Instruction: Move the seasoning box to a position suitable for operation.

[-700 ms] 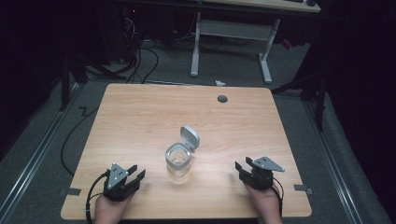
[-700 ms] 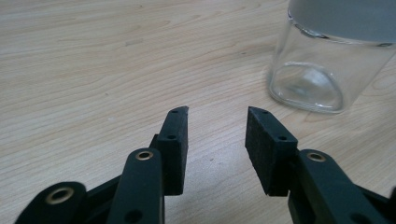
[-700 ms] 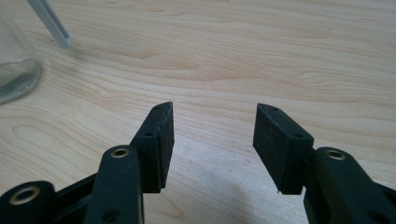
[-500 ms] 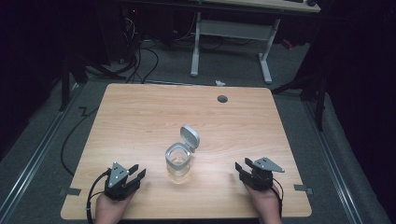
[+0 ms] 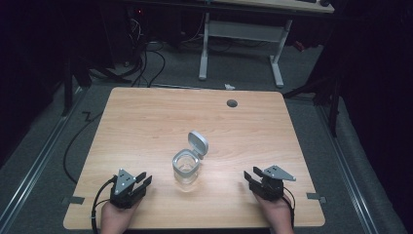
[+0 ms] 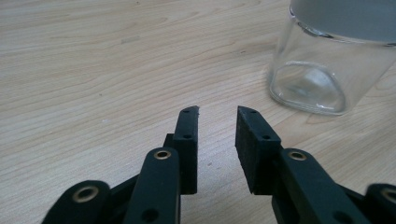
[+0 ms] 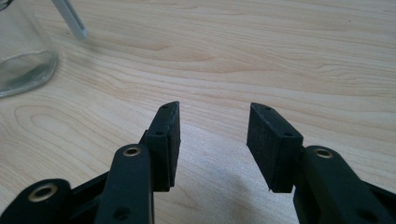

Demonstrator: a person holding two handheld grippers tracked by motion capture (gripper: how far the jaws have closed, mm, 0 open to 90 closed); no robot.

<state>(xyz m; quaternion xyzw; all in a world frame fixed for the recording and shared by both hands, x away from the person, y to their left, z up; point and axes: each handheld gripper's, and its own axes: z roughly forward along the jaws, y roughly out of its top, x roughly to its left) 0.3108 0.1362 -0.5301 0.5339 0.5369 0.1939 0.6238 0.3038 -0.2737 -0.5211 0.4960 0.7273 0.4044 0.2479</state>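
- Nothing has shifted since the earlier frame: both hands rest at the near edge of the bench [image 5: 146, 122].
- Left hand-held gripper [image 5: 141, 180] sits with its jaws parted, nothing between them.
- Right hand-held gripper [image 5: 249, 178] is parted wider, also empty.
- Between the two, apart from both, stands the clear glass jar [image 5: 185, 168], upright, its hinged lid [image 5: 198, 143] flipped open behind it.

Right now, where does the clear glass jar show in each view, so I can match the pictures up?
High view: the glass jar stands at the table's near middle, its hinged lid flipped open behind it.
Left gripper view: top right, cut off by the upper edge.
Right gripper view: top left corner, partly cropped.
Shared landmark: the light wood tabletop.
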